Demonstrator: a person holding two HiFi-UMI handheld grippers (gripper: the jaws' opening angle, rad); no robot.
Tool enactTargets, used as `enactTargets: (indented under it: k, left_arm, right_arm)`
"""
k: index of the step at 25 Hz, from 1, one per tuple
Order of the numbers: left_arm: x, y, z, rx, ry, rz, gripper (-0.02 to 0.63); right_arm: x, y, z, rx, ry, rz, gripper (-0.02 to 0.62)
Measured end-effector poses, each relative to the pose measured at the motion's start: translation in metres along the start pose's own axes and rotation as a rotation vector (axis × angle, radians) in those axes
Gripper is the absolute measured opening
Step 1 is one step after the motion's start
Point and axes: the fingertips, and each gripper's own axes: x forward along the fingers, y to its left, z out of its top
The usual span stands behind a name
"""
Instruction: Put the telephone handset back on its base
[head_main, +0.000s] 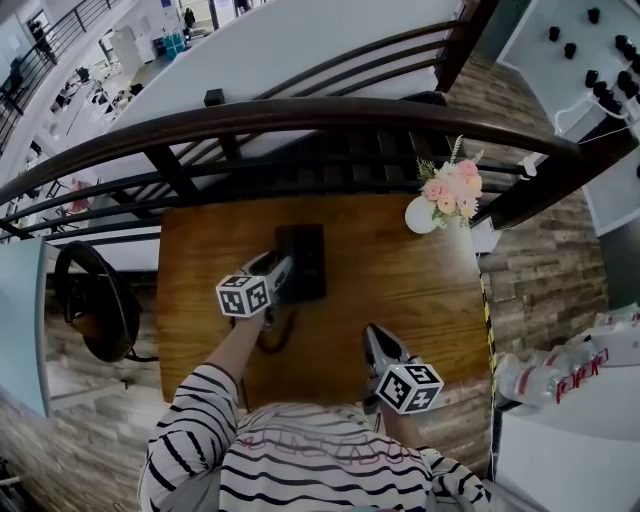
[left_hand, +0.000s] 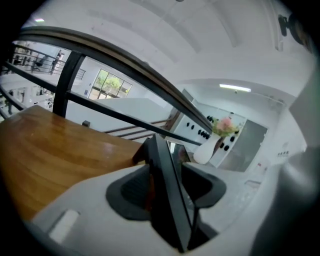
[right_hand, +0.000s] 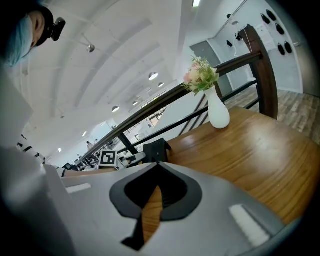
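Between left tool (left_hand: 167, 162) jaws (apart), handset (left_hand: 171, 197)

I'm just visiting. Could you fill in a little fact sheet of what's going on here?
Surface: wooden table
On it: black telephone; white vase of pink flowers
Left gripper: jaws on either side of a black slab at the telephone, probably the handset; can't tell whether the pads press on it
Right gripper: jaws together, nothing held

Glossy smooth wooden table (head_main: 420, 300), dark polished wooden handrail (head_main: 300, 113), smooth black plastic telephone base (head_main: 308, 255), smooth glazed-looking vase (head_main: 421, 215), striped cloth sleeve (head_main: 190, 430), matt wood-plank floor (head_main: 540, 270)
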Motion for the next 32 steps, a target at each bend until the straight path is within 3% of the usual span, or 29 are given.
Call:
enactTargets:
  k: [11, 25, 32]
  left_arm:
    - [-0.003, 0.003, -0.009, 0.056, 0.035, 0.031, 0.091]
    - [-0.002, 0.005, -0.007, -0.013, 0.021, -0.022, 0.091]
    - [-0.003, 0.008, -0.010, -0.147, -0.023, -0.122, 0.086]
  right_arm:
    - [0.000, 0.001, -0.003, 0.006, 0.004, 0.001, 0.001]
    - [-0.001, 0.001, -0.004, 0.004, 0.015, 0.007, 0.002]
    - [-0.008, -0.003, -0.009, 0.006, 0.014, -0.008, 0.000]
